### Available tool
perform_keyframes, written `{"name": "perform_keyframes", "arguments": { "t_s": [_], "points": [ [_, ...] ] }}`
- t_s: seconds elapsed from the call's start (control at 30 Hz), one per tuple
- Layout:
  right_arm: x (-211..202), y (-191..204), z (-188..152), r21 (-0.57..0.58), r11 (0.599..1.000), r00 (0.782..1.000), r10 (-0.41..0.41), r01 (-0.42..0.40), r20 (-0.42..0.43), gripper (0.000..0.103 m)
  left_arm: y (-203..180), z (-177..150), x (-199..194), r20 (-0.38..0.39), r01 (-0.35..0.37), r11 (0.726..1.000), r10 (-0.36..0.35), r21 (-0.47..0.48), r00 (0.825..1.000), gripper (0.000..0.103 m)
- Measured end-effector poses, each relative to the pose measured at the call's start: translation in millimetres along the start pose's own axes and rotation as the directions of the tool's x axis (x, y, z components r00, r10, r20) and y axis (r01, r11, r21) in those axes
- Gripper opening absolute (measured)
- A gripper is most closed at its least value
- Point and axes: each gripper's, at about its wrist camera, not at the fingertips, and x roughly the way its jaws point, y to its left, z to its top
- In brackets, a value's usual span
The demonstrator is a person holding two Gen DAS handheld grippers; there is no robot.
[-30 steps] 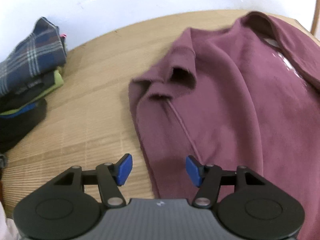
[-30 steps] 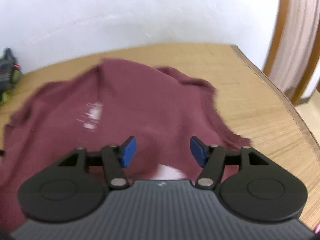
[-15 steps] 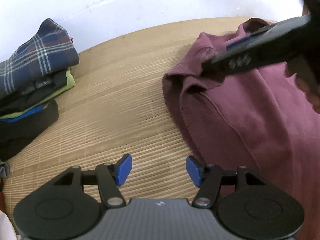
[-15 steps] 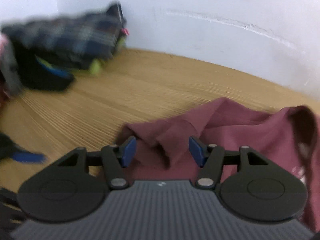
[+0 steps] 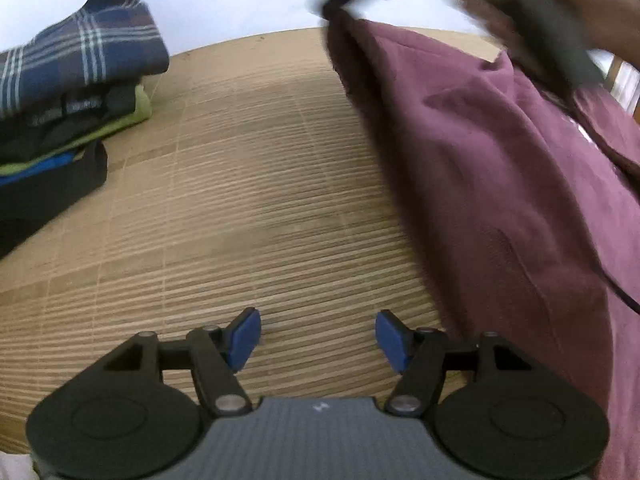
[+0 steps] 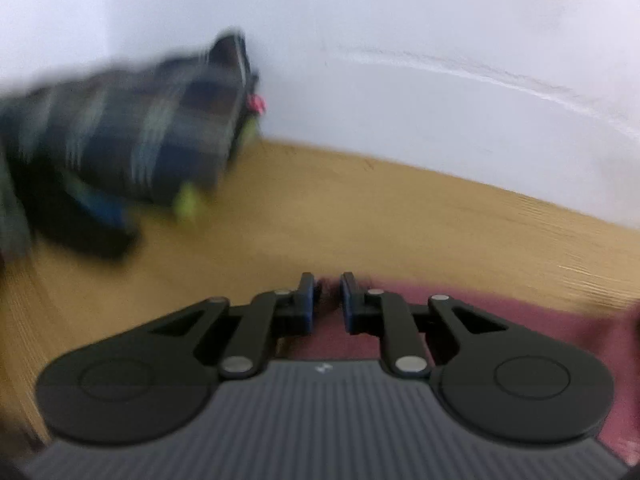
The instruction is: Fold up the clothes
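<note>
The table (image 5: 248,208) carries a maroon sweatshirt (image 5: 500,184) spread from three o'clock up to one o'clock in the left wrist view, its upper corner lifted off the wood. A stack of folded clothes (image 5: 72,92) sits at ten o'clock, well apart. The right gripper (image 6: 327,300) is closing on a pinch of maroon cloth between its pads. The left gripper (image 5: 318,338) is opening over bare wood at six o'clock, holding nothing. That thin pinch may slip, and with one corner lifted alone the fabric could bunch.
</note>
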Motion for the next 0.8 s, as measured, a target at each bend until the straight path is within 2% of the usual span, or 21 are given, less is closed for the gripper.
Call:
{"name": "perform_keyframes", "arguments": {
  "t_s": [0.07,0.13,0.2,0.23,0.27,0.3,0.33,0.37,0.4,0.43,0.5,0.6,0.73,0.77,0.8],
  "points": [
    [40.1,4.7,28.8,0.086,0.991,0.994,0.107,-0.104,-0.031,0.014,3.2,-0.9,0.0,0.0,-0.001,1.0,0.001,-0.016,1.0,0.067],
    [73.7,13.0,40.2,0.167,0.976,0.985,0.154,-0.14,-0.073,0.015,4.3,-1.9,-1.8,-0.001,-0.016,1.0,0.016,-0.021,1.0,0.066],
    [70.1,14.0,41.1,0.216,0.963,0.983,0.178,-0.162,-0.054,0.017,5.5,-3.0,-4.9,0.004,-0.018,1.0,0.018,-0.021,1.0,0.066],
    [58.4,11.0,38.1,0.216,0.958,0.978,0.204,-0.191,-0.039,0.022,6.2,-3.0,-6.6,0.008,-0.014,1.0,0.014,-0.021,1.0,0.066],
    [46.5,7.4,34.1,0.205,0.957,0.976,0.217,-0.206,-0.031,0.036,6.8,-1.9,-7.5,0.014,-0.009,1.0,0.009,-0.019,1.0,0.066],
    [35.0,3.3,28.4,0.168,0.968,0.979,0.197,-0.187,-0.045,0.044,7.4,0.1,-8.3,0.021,-0.007,1.0,0.007,-0.015,1.0,0.066],
    [25.0,-0.3,22.0,0.125,0.983,0.987,0.142,-0.133,-0.07,0.058,7.3,2.5,-8.5,0.028,-0.006,1.0,0.006,-0.011,1.0,0.066],
    [13.9,-3.4,13.3,0.077,0.996,0.994,0.057,-0.05,-0.091,0.065,7.0,4.9,-8.6,0.034,-0.004,1.0,0.005,-0.008,0.999,0.066],
    [4.8,-4.3,3.3,0.033,0.999,0.994,-0.027,0.03,-0.104,0.066,6.1,6.2,-8.0,0.035,0.0,1.0,0.0,-0.005,0.999,0.066],
    [-0.2,-2.9,-5.4,-0.006,0.997,0.989,-0.077,0.077,-0.123,0.066,5.0,7.3,-7.4,0.036,0.006,1.0,-0.005,-0.002,0.999,0.066],
    [-1.5,4.8,-19.4,-0.059,0.994,0.98,-0.105,0.096,-0.168,0.065,3.3,7.9,-5.1,0.029,0.008,1.0,-0.008,0.005,1.0,0.066],
    [7.0,28.8,-41.6,-0.135,0.982,0.972,-0.157,0.134,-0.176,0.064,0.1,4.5,-3.4,0.013,0.011,1.0,-0.011,0.015,1.0,0.066],
    [39.9,43.6,-58.8,-0.185,0.949,0.932,-0.292,0.255,-0.213,0.064,1.2,-0.5,-3.4,-0.003,0.016,1.0,-0.016,0.016,1.0,0.066],
    [45.9,43.6,-61.4,-0.178,0.944,0.924,-0.314,0.278,-0.22,0.062,2.2,-1.2,-3.1,-0.007,0.016,1.0,-0.016,0.015,1.0,0.066],
    [47.6,36.7,-60.9,-0.133,0.948,0.923,-0.312,0.288,-0.223,0.056,4.0,-1.7,-3.1,-0.008,0.014,1.0,-0.014,0.015,1.0,0.066]
  ]
}}
